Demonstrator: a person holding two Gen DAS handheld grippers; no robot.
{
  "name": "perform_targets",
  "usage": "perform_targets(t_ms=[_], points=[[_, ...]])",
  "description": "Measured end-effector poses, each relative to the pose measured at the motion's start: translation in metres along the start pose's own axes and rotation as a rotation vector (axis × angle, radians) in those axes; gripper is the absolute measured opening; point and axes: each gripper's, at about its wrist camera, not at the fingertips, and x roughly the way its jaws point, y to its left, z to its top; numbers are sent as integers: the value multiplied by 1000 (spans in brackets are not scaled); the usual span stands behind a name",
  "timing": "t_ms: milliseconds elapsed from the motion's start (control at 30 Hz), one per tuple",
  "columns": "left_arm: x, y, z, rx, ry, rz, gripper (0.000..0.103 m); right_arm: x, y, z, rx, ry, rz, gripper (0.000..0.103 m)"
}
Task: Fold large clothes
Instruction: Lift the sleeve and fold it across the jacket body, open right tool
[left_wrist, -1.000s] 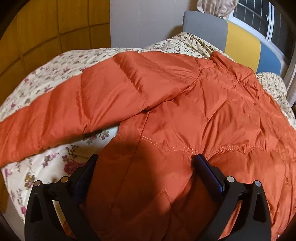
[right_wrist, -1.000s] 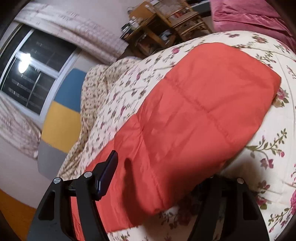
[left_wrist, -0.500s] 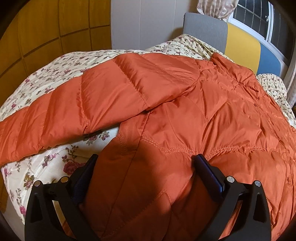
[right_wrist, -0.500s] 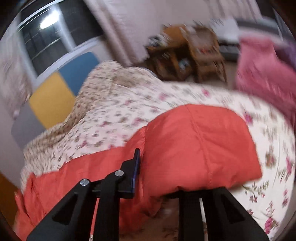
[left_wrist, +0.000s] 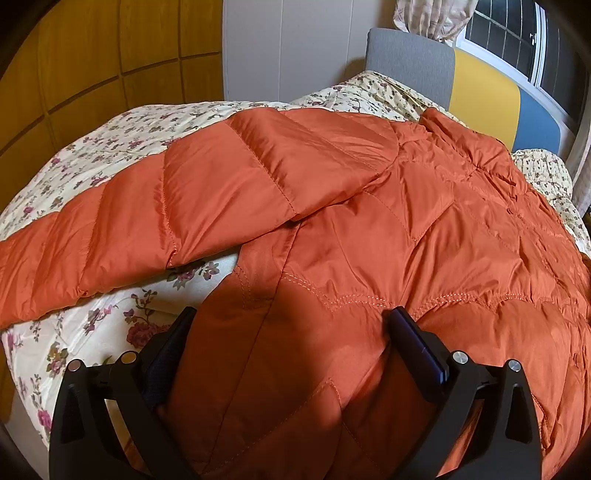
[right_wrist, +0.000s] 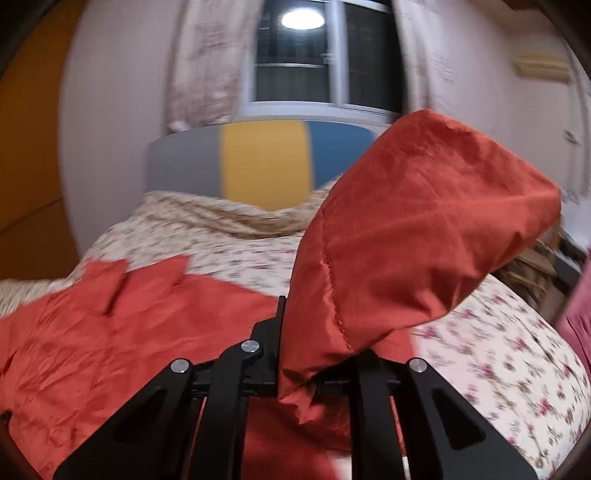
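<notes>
An orange quilted down jacket lies spread on a floral bed cover. One sleeve stretches out to the left. My left gripper is open, its fingers straddling the jacket's lower side edge. In the right wrist view my right gripper is shut on the other sleeve, which it holds lifted above the bed, its cuff end standing up in front of the camera. The jacket body lies below and to the left. The right finger is hidden by the fabric.
A headboard with grey, yellow and blue panels stands at the bed's far end under a window. A wooden wardrobe wall is to the left. Wooden furniture and a pink cover are at the right.
My right gripper has closed on the sleeve, lifted it off the bed and swung round toward the headboard. My left gripper has stayed open over the jacket edge.
</notes>
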Motion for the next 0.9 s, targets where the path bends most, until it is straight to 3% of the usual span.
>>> perform_targets(t_ms=[267, 500, 667, 767, 900], points=[[0, 0, -1, -1, -5, 0, 100, 19, 112, -21, -190, 31, 172, 9], [-1, -2, -1, 0, -11, 6, 100, 27, 176, -45, -394, 30, 304, 9], [0, -2, -2, 1, -11, 7, 100, 57, 212, -66, -528, 119, 378, 9], [-1, -3, -2, 1, -12, 8, 100, 67, 226, -76, -593, 177, 401, 17], [0, -1, -1, 1, -9, 7, 100, 74, 241, -89, -670, 213, 401, 37]])
